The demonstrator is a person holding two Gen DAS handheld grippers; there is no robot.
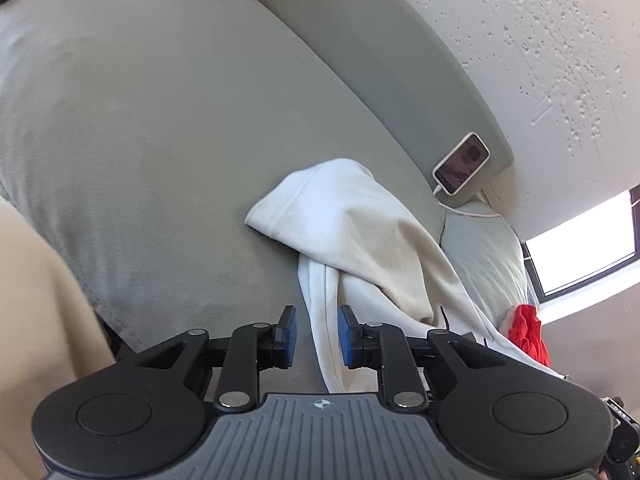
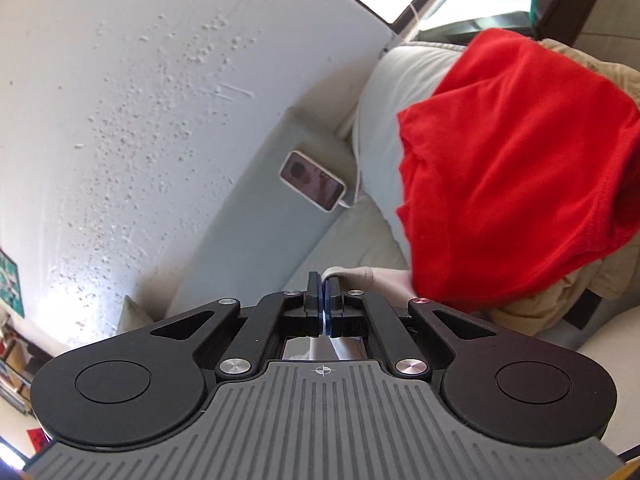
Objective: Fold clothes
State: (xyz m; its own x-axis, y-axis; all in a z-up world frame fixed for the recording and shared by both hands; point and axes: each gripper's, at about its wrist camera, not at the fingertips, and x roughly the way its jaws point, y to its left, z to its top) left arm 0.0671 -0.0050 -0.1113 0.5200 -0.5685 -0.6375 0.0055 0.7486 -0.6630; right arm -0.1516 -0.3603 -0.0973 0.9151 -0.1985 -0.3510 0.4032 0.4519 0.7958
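- A grey-green sofa [image 1: 168, 128], its broad seat cushion bare toward the left edge.
- A phone [image 1: 461, 163] in a pale case on the sofa's back ledge near its right end, screen up, white cable [image 1: 460, 207] plugged in.
- A rough-textured white wall [image 2: 140, 100] behind.
- A bright window [image 1: 580, 256] at the right.

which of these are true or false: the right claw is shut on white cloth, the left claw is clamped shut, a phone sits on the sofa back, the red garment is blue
1. The right claw is shut on the white cotton garment. True.
2. The left claw is clamped shut. False: its blue pads stand apart, the white cloth running between them.
3. A white-cased phone sits on the grey sofa backrest. True.
4. The draped garment is blue. False: it is red.
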